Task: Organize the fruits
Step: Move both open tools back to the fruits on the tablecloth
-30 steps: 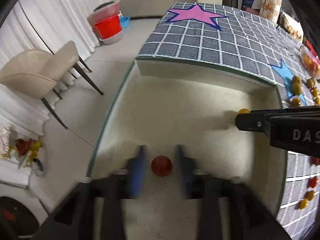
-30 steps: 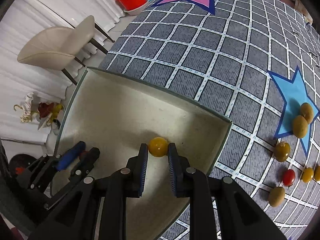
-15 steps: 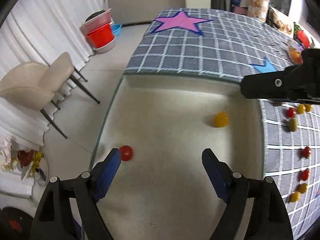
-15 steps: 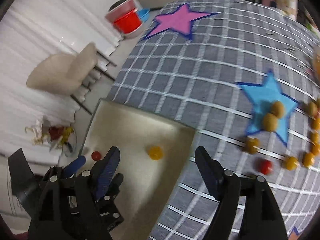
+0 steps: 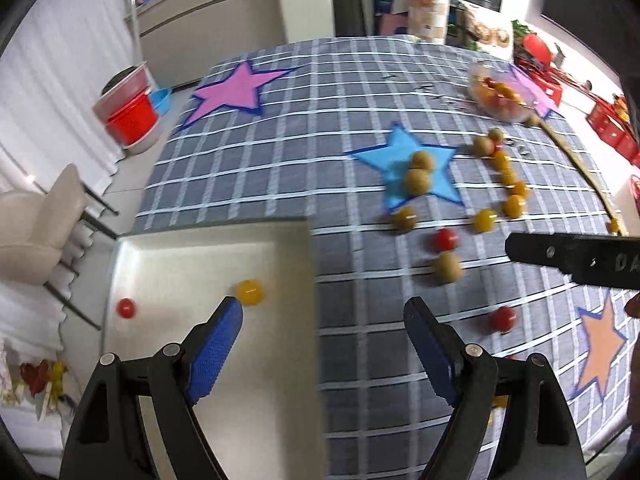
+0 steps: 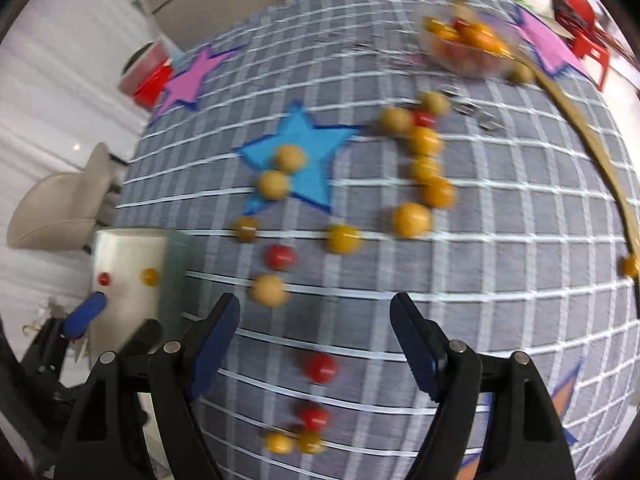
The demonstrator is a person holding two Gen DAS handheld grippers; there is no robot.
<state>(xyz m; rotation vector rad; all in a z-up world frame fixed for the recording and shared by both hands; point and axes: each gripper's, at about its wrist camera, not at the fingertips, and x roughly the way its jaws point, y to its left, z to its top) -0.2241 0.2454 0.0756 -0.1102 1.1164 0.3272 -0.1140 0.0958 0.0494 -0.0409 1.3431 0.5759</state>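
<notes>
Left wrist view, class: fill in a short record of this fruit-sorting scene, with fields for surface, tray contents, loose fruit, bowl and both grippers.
surface: grey checked tablecloth with star patches
tray: white tray at the table edge
tray contents: one red cherry tomato, one yellow cherry tomato
loose fruit: red, yellow and brownish pieces scattered around the blue star
bowl: clear bowl of fruit at the far side
left gripper: open, empty
right gripper: open, empty

two fruits in tray [image 5: 208,252], three stars
</notes>
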